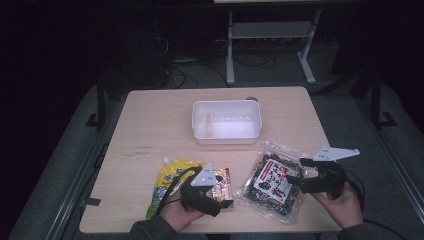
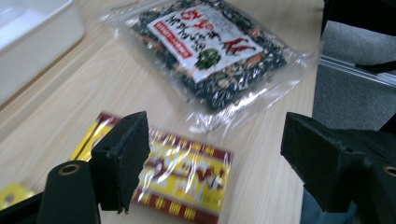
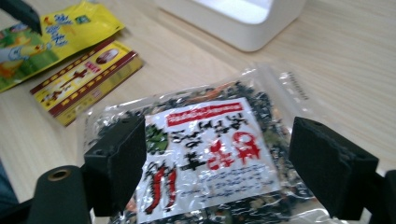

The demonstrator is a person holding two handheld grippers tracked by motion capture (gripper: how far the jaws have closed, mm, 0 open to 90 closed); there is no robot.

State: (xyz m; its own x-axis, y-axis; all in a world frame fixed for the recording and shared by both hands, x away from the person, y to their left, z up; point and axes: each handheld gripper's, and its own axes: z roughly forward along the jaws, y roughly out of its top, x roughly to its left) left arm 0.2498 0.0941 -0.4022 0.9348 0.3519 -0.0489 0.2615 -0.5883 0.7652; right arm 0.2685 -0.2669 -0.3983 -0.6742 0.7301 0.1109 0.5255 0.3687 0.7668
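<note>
Hovering over a spread of snack packets at the near edge of a wooden table (image 1: pixel 150 125), a person works a handheld gripper in each hand. The left gripper (image 2: pixel 215 158) stands with its jaws wide apart and nothing between the pads, poised above a small red-and-yellow packet (image 2: pixel 187 179) lying flat just beside a yellow pouch (image 1: pixel 167 182). The right gripper (image 3: pixel 217 161) is likewise spread wide and empty, its jaws straddling from above a clear bag of dark dried mix (image 3: pixel 205 149) with a white and red label, which lies flat to the right of the small packet and apart from it. By the look of it the step in hand is a pick-up of these packets, and it would go best if each gripper came down squarely so that one pad lands on either side of a packet's edge; both wrappers look slick and thin, so a pinch on a seam or corner seems surer than a squeeze across the flat face, and the bulky bag may sag if lifted by one end. Beyond the packets, at mid-table, sits a white plastic bin (image 1: pixel 200 131), open-topped and, as far as the high view tells, with nothing in it.
</note>
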